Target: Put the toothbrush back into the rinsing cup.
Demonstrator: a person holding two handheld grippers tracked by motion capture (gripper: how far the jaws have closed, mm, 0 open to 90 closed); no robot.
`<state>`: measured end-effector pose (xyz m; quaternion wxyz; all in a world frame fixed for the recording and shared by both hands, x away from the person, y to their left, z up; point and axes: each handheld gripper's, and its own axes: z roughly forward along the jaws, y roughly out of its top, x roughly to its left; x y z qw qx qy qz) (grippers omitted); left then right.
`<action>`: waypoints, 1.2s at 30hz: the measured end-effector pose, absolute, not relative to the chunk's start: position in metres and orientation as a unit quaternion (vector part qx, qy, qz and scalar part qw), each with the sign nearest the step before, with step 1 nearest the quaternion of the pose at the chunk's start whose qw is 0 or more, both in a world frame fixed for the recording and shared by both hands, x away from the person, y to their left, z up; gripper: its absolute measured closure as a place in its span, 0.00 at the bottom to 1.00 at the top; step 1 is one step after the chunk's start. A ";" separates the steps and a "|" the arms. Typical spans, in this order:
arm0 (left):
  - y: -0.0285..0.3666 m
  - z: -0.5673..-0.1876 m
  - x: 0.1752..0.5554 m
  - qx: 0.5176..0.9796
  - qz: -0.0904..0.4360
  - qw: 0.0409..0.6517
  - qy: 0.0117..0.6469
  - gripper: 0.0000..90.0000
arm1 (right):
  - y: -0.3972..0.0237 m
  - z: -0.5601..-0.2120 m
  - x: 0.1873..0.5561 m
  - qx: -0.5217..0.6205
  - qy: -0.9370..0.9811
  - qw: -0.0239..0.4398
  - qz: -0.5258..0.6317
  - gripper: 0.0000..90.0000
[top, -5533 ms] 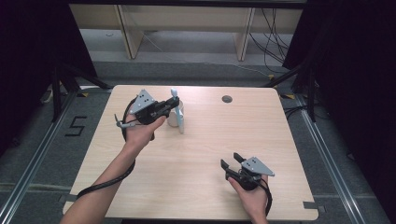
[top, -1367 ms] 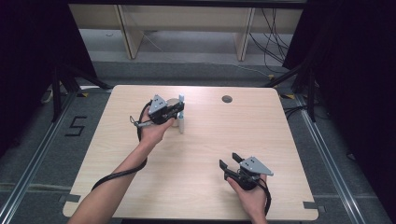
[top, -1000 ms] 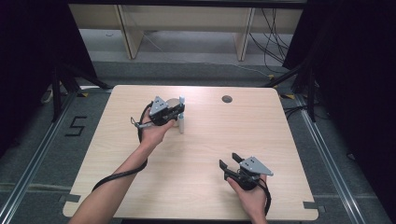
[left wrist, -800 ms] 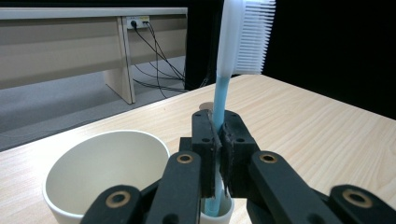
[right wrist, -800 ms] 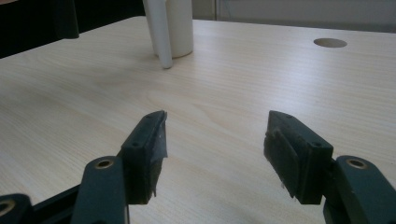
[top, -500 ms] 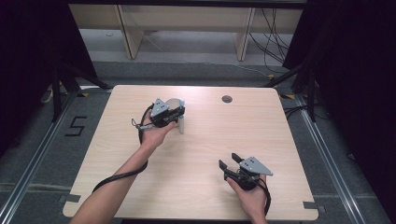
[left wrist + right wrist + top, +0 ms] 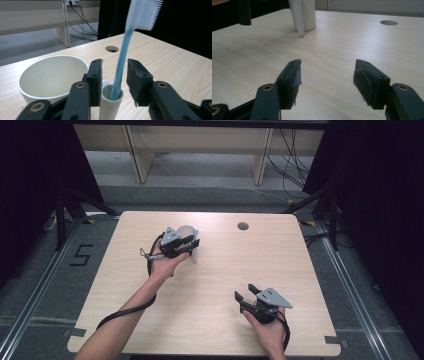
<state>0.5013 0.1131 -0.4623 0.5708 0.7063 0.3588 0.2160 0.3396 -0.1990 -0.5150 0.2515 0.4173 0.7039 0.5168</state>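
A toothbrush [image 7: 122, 58] with a light blue handle and white bristles stands upright in a narrow white tube [image 7: 110, 101]. The tube is fixed to the side of a cream cup [image 7: 50, 75]. My left gripper [image 7: 115, 67] is open, its jaws have just been opening, and the handle stands between the pads without touching either. From above, the left gripper [image 7: 192, 246] sits right at the cup [image 7: 186, 230] at the table's back middle. My right gripper [image 7: 327, 72] is open and holds nothing. It rests low over the table near the front right [image 7: 246, 299].
The light wooden table [image 7: 225, 270] has a round cable hole [image 7: 243, 226] near its back edge, right of the cup. A black cable [image 7: 125, 312] trails from the left gripper along the forearm. Dark curtains flank the table, and a shelf unit stands beyond it.
Since the earliest frame my left hand has shifted right, up to the cup. Over the last second both hands have kept still.
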 end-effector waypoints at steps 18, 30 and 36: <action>0.122 -0.451 0.479 0.729 0.222 0.544 0.352 0.39 | -0.199 -0.514 0.340 0.418 0.702 0.255 0.517 0.44; 0.141 -0.452 0.456 0.737 0.219 0.529 0.360 0.36 | -0.199 -0.513 0.339 0.423 0.706 0.247 0.512 0.44; 0.156 -0.457 0.443 0.738 0.216 0.525 0.364 0.35 | -0.199 -0.514 0.340 0.419 0.703 0.254 0.515 0.44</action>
